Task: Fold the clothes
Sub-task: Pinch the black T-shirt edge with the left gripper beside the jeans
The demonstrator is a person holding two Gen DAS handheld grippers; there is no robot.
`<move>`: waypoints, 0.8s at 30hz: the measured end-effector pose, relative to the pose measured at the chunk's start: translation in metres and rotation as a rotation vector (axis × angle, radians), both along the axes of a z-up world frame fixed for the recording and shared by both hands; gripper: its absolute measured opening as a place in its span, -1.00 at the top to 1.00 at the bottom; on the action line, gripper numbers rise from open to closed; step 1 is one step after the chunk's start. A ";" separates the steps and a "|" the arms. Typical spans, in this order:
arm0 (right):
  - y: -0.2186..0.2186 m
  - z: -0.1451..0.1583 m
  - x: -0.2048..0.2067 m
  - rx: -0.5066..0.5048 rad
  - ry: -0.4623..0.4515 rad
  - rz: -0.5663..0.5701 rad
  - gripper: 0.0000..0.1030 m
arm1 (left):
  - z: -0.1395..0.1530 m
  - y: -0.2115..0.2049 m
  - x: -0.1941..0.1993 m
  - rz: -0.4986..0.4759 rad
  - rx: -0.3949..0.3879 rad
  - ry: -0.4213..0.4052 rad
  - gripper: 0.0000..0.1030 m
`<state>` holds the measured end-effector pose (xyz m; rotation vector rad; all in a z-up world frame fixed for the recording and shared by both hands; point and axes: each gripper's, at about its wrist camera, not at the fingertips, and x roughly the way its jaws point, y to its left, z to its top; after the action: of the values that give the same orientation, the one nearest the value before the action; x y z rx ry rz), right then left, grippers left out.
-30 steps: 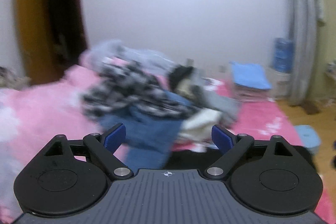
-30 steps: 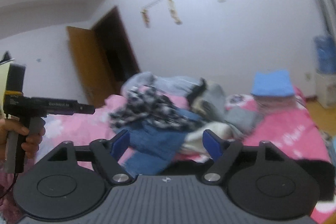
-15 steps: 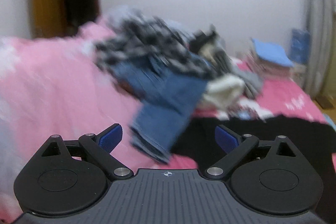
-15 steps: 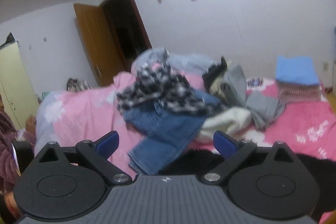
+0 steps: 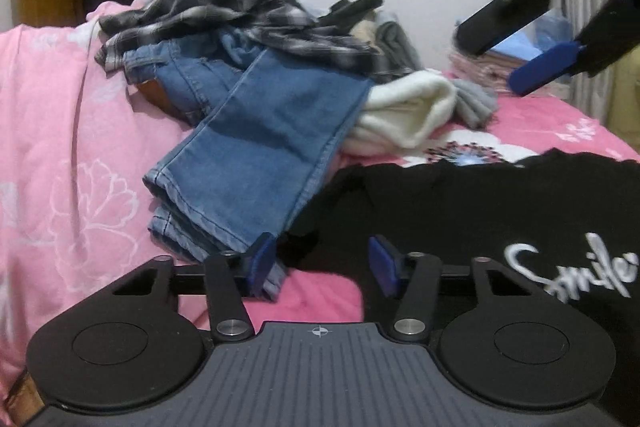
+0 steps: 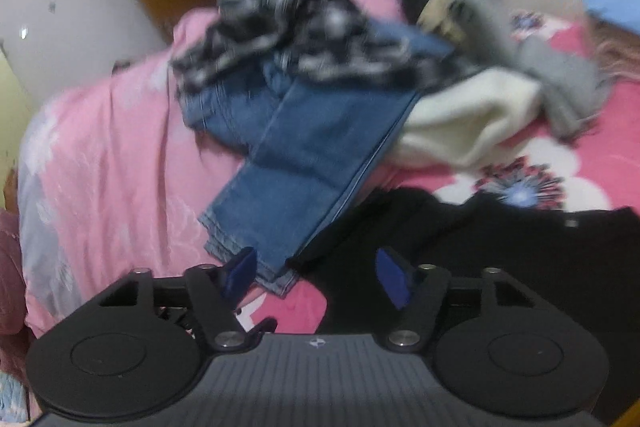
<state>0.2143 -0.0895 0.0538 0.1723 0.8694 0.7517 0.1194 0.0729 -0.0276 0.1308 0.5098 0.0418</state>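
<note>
**Both grippers come down to the black shirt**

A second ago I was looking at the far wall and the door, with the pile of clothes far off. Now both cameras look down at the bed. The clothes look big and close. So I have dropped both hands low, and the folding can start.

The thing I want is the black shirt. It lies flat on the pink bedspread, near me and to the right. It has white writing on it that starts with "Smile". The blue jeans lie just to its left, and their leg end sits right beside the shirt's edge. Behind them is the messy pile: a checked shirt, a white fluffy top and grey things. Far right there is a neat stack with a blue cloth on top.

My left gripper is low over the near left corner of the black shirt. Its jaws are closing. I see the shirt edge and pink bedspread between them, but the pads are not pinching anything yet.

My right gripper is closing too and holds nothing. In the left camera it shows high up on the right, above the bed. Its own picture is blurry, so I think it is moving fast. It points down at the shirt's left edge.

I think the next job is to pinch the shirt's edge with both grippers.
</note>
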 end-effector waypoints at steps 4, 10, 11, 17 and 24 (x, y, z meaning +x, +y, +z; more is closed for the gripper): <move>0.036 -0.020 0.034 -0.053 0.062 0.040 -0.14 | -0.019 0.004 0.019 0.008 0.047 -0.007 0.28; 0.050 -0.041 0.067 -0.022 0.130 0.021 -0.11 | -0.041 0.010 0.041 -0.032 0.164 -0.031 0.27; 0.050 -0.044 0.072 -0.008 0.144 0.012 -0.11 | -0.045 0.009 0.044 -0.057 0.195 -0.034 0.26; 0.032 -0.057 0.089 0.055 0.217 -0.062 -0.11 | -0.061 0.009 0.061 -0.152 0.237 0.008 0.26; 0.023 -0.069 0.101 0.075 0.247 -0.090 -0.12 | -0.069 0.014 0.067 -0.169 0.168 0.031 0.66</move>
<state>0.3152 -0.0660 -0.0152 0.3746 1.0607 0.6876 0.1862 0.0867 -0.0968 0.3390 0.5245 -0.0832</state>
